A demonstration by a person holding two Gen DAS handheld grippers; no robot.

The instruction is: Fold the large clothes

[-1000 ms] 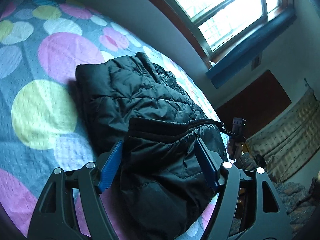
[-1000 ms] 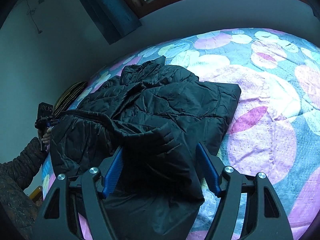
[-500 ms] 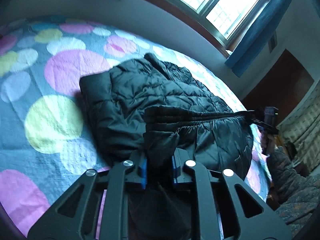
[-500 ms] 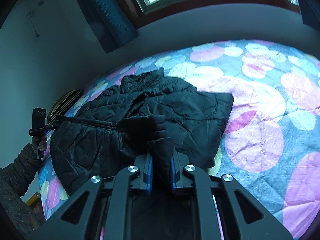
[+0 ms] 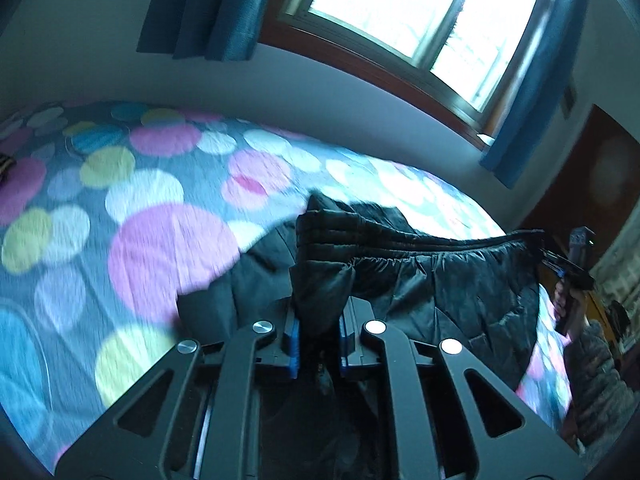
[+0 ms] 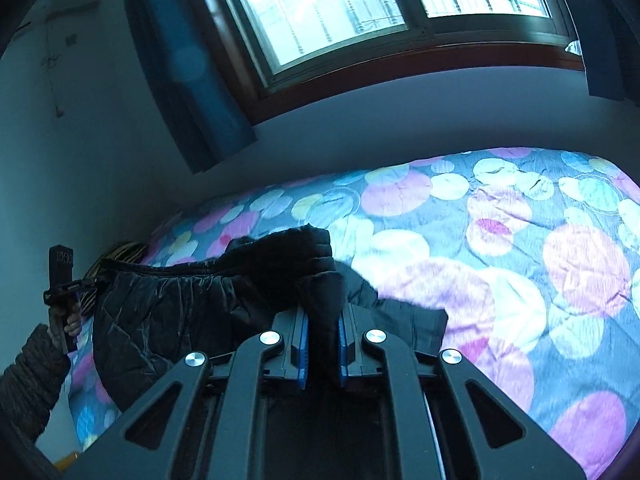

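The black quilted jacket [image 5: 448,280] hangs off the bed [image 5: 168,240], with its lifted edge stretched as a taut line between your two tools; that line is the long axis that matters. In the left wrist view it runs from the bunched corner at 12 o'clock, right in front of the lens, out toward 3 o'clock, where the other tool is seen small at the far end. In the right wrist view the same jacket [image 6: 192,308] runs from the pinch at 12 o'clock out toward 9 o'clock. Your left tool [image 5: 318,340] is pressed together on a thick wad of the jacket's corner, blue pads flat against the cloth on both sides. Your right tool [image 6: 322,344] is likewise clamped on its own corner. Below the lifted edge the body of the jacket sags, and its lower part lies dark on the bed at about 10 o'clock from the left tool. The dotted bedspread stretches away beyond it toward the window [image 6: 360,8] at 12 o'clock. I judge neither hand nearer the fold; both hold an end of one edge, so the coming move likely carries that edge forward, square to its length, toward 12 o'clock. Keep the line level and taut, or the slippery padding may slump unevenly.
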